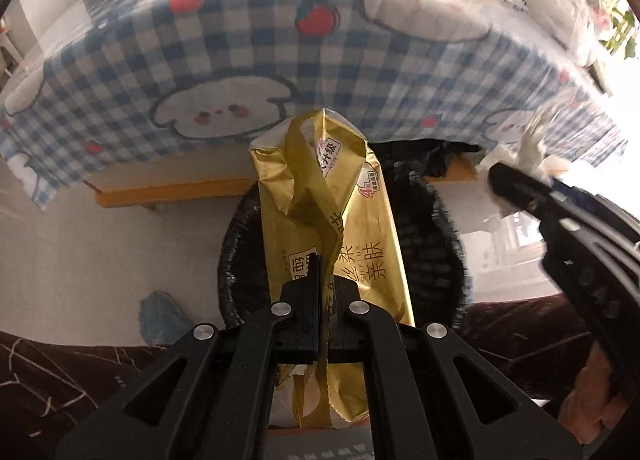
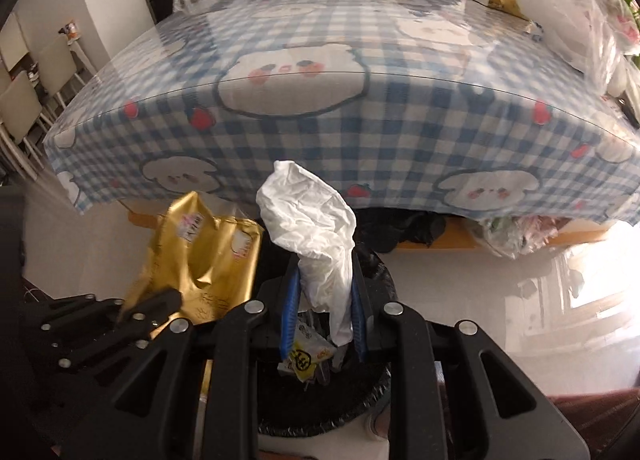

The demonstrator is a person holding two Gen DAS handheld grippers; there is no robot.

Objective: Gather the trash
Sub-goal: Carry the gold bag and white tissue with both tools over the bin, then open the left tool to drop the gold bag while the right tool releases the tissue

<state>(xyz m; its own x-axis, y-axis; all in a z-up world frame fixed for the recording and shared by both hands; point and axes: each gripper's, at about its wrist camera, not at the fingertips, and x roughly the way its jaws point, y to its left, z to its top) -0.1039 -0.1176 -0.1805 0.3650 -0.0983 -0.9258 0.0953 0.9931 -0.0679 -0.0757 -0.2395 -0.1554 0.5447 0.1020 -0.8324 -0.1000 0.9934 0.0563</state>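
We hold the left gripper [image 1: 325,280] with its jaws clamped tight on a fold of a gold foil wrapper [image 1: 340,220], which hangs in front of the jaws and directly over the black-lined trash bin [image 1: 436,252] on the pale floor. Our right gripper [image 2: 325,284] has its blue-padded jaws nearly closed on a crumpled white tissue [image 2: 312,216], whose top bunches above the fingertips; it too hangs above the bin's opening, where a small yellow-and-white packet [image 2: 306,356] already lies. From the right wrist view the gold wrapper sits just left of the tissue. Beyond both stands the desk [image 2: 360,132], draped in a blue checked cloth with cartoon faces and strawberries.
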